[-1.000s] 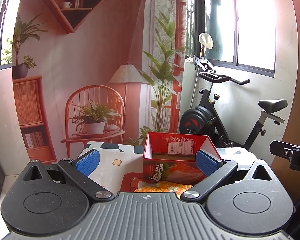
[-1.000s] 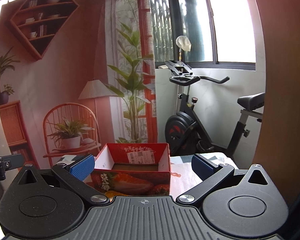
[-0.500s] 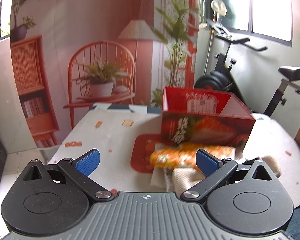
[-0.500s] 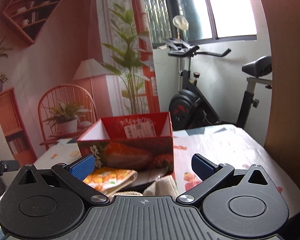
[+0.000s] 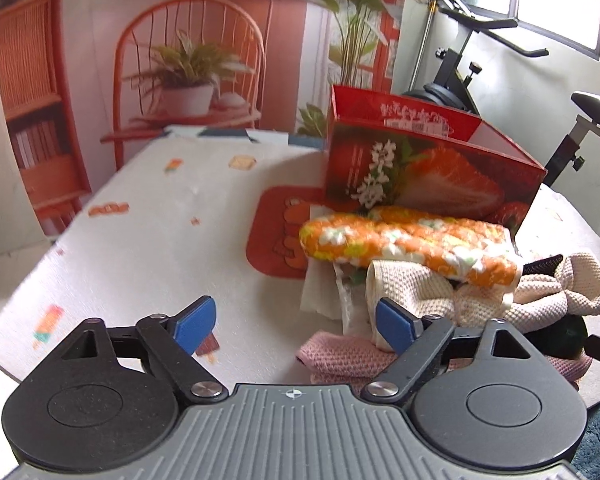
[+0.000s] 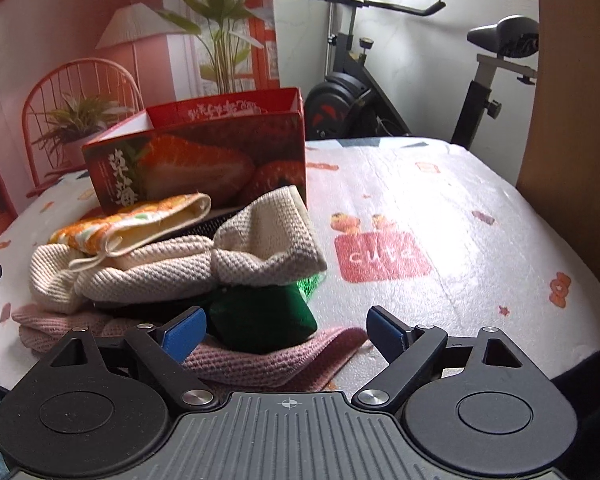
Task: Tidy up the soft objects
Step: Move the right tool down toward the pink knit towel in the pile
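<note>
Soft cloths [image 6: 148,268] lie in a heap at the near edge of the worktop [image 6: 440,216], in front of a red strawberry box [image 5: 428,164]: a bumpy cream towel, a fuzzy orange flowery one [image 5: 404,244], a pink knit one [image 6: 268,360] and a shiny green lump [image 6: 260,316]. Left gripper [image 5: 296,326] and right gripper [image 6: 280,332] jaws are closing, not yet pinching anything.
</note>
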